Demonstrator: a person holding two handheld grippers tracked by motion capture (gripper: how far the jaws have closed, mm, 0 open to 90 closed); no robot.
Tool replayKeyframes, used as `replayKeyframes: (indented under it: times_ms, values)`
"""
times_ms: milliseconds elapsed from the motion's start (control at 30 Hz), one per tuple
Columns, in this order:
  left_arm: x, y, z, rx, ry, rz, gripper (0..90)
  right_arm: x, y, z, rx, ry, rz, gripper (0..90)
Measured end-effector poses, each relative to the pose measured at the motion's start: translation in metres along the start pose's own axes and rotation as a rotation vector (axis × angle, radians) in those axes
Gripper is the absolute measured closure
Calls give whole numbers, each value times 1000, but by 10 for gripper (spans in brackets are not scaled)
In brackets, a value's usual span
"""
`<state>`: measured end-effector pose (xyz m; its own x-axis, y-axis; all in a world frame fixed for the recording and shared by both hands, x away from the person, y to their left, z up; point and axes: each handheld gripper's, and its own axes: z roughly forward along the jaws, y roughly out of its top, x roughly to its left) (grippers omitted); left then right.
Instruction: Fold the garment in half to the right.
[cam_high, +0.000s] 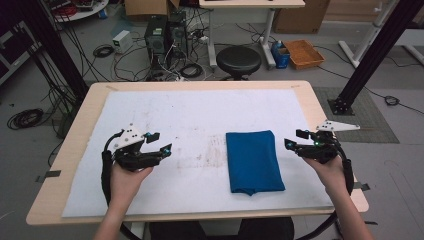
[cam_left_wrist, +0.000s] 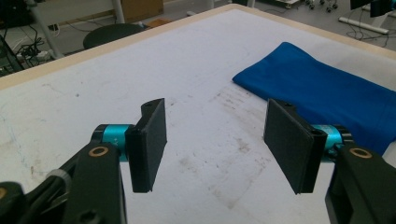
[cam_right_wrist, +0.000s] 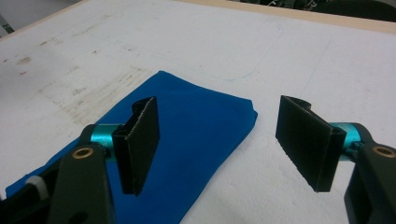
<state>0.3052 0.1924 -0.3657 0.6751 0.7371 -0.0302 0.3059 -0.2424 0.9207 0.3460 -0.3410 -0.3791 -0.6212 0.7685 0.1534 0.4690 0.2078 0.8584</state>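
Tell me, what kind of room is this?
Probably a lab or workshop: computer towers and tangled cables on the floor, and a person holding a left claw and right claw over a padded table.

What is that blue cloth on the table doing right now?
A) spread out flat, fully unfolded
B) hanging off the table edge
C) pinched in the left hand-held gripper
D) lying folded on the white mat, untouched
D: the blue cloth lies folded on the white mat, with both hand-held grippers open and apart from it.
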Motion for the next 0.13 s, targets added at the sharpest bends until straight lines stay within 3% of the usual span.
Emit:
replayKeyframes:
  times_ms: [133]
  values:
    - [0,-1,1,2,2,-2,392,-2,-1,1,3,-2,3,303]
